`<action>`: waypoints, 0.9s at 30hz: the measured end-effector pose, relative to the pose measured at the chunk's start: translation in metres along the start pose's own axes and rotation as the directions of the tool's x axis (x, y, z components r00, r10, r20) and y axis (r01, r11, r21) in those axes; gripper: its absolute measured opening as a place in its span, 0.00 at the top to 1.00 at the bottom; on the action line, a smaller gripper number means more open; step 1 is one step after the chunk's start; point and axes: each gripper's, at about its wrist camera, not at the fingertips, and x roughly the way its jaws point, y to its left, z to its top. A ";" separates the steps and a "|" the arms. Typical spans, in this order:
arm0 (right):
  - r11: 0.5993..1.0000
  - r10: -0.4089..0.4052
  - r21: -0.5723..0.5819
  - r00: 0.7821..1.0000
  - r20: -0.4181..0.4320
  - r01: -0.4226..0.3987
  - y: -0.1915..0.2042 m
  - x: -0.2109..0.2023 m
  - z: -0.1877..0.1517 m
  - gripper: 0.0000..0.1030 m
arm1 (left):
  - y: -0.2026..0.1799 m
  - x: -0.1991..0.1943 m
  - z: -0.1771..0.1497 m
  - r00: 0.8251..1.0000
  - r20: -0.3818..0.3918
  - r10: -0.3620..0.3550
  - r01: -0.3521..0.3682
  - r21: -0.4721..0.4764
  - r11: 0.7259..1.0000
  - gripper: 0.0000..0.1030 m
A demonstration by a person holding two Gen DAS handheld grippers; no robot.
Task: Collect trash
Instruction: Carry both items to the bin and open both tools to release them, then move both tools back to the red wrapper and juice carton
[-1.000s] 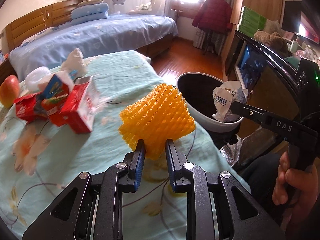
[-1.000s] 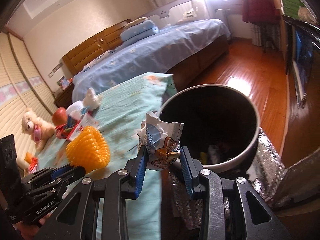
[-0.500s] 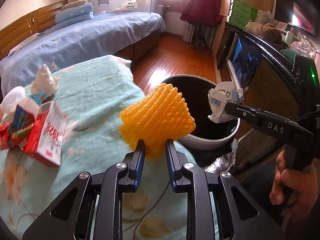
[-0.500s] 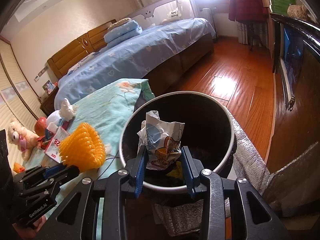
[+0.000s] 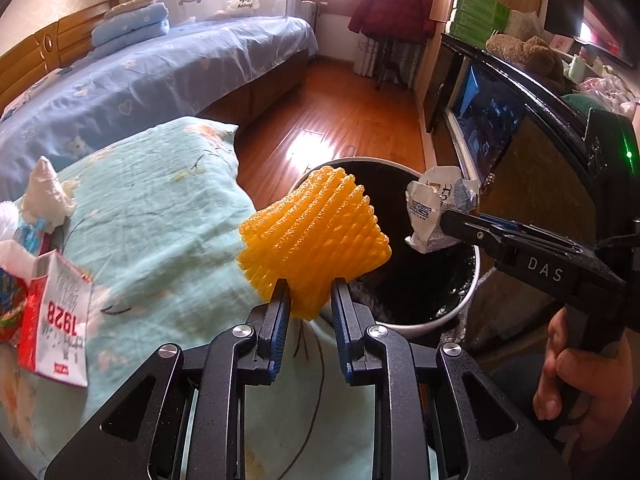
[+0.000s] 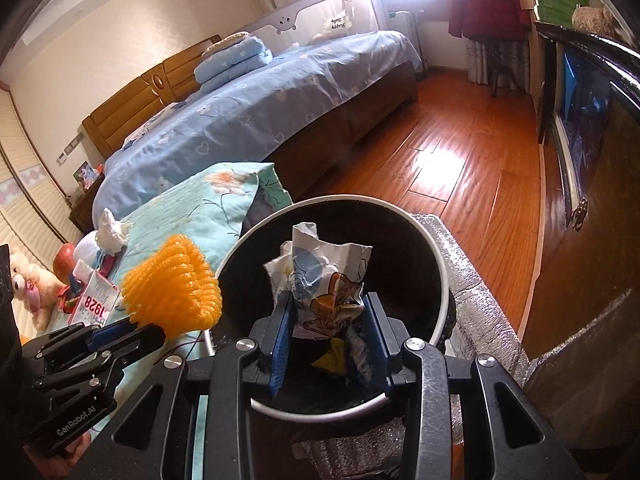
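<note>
My left gripper (image 5: pixel 307 294) is shut on an orange foam fruit net (image 5: pixel 316 240) and holds it at the near left rim of the black-lined trash bin (image 5: pixel 472 296). My right gripper (image 6: pixel 326 312) is shut on a crumpled cartoon wrapper (image 6: pixel 324 280) and holds it over the bin's mouth (image 6: pixel 440 268). The wrapper also shows in the left wrist view (image 5: pixel 436 210), and the net in the right wrist view (image 6: pixel 172 284). Some trash lies at the bottom of the bin.
A red and white carton (image 5: pixel 56 320), tissue (image 5: pixel 44 192) and other litter lie on the teal floral cover (image 5: pixel 160 220) at the left. An apple (image 6: pixel 64 258) and a plush bear (image 6: pixel 30 284) sit further left. A blue bed, wooden floor and dark cabinet surround the bin.
Both grippers moved toward the bin. The wrapper went from the bin's near rim to over its mouth, and the foam net moved from over the cover to the bin's rim.
</note>
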 end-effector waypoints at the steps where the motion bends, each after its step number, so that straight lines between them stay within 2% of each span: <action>1: 1.000 -0.002 0.002 1.000 -0.002 0.002 -0.001 0.002 0.001 0.64 | 0.000 0.002 0.001 1.000 -0.004 0.000 0.000 0.000 1.000 0.81; 6: 1.000 -0.012 -0.001 1.000 -0.013 0.012 -0.005 0.007 0.005 0.64 | -0.002 0.012 0.007 1.000 -0.020 -0.007 0.006 -0.007 1.000 0.80; 8: 1.000 -0.020 -0.002 1.000 -0.015 0.020 -0.007 0.009 0.007 0.63 | -0.003 0.013 0.008 1.000 -0.020 -0.012 0.012 -0.005 1.000 0.77; 11: 1.000 -0.024 0.004 1.000 -0.019 0.024 -0.009 0.010 0.007 0.55 | -0.005 0.012 0.008 1.000 -0.014 -0.017 0.017 -0.002 1.000 0.60; 12: 1.000 -0.024 0.005 1.000 -0.019 0.024 -0.010 0.010 0.007 0.48 | -0.005 0.011 0.006 1.000 -0.008 -0.014 0.014 -0.002 1.000 0.51; 13: 1.000 -0.025 0.007 0.999 -0.019 0.025 -0.011 0.009 0.007 0.43 | -0.004 0.010 0.006 1.000 -0.003 -0.010 0.010 -0.004 1.000 0.47; 14: 1.000 -0.023 0.010 1.000 -0.016 0.023 -0.012 0.008 0.006 0.38 | -0.003 0.008 0.004 1.000 0.000 -0.007 0.007 -0.009 1.000 0.47; 20: 1.000 -0.009 0.022 1.000 0.009 0.009 -0.008 -0.002 0.003 0.38 | 0.013 -0.008 -0.013 1.000 0.020 0.008 -0.006 -0.067 0.998 0.47; 27: 0.998 0.060 -0.006 0.998 0.025 -0.060 0.026 -0.014 -0.012 0.30 | 0.040 -0.036 -0.048 0.998 0.048 0.042 -0.035 -0.153 0.988 0.46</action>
